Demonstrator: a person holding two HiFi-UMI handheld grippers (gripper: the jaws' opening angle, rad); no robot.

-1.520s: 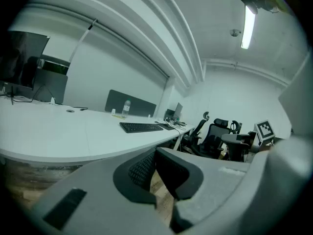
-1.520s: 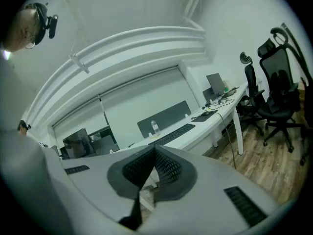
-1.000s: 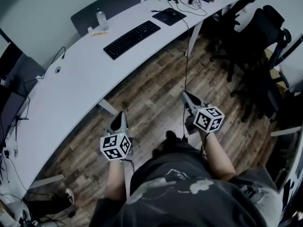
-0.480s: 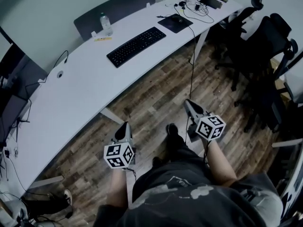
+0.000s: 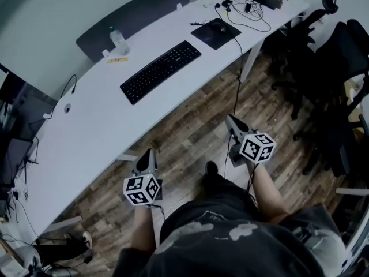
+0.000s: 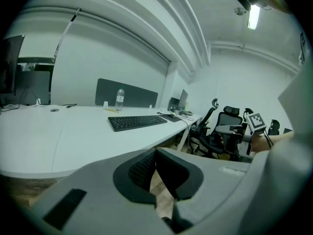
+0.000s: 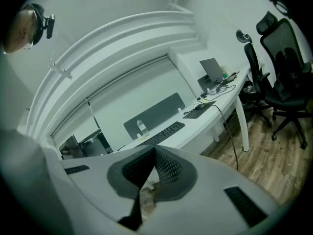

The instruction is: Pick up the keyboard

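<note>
Grey plastic is making up both claws, and each is pressing its jaws together on nothing. The left claw is showing its ribbed pads meeting at the tips in its own view, and the right claw is doing the same in its view. Both are hanging over the wooden floor, short of the white desk. The left one is hanging near the desk's front edge, the right one farther out.

The keyboard is lying flat on the desk, black, untouched and well apart from both claws. Behind it a clear bottle is standing upright just in front of the grey divider panel; whether anything is sitting inside it is not showing. To the keyboard's right a mouse is resting on a dark mouse pad, with cables trailing beyond it. Black office chairs are crowding the floor past the desk's right end.

The head view is giving the whole curved desk from above, along with the person's forearms. Only the left gripper view is showing a ceiling lamp, and it is also catching the right claw's marker cube off to the right. The gripper views are showing a laptop standing open at the desk's far end.
</note>
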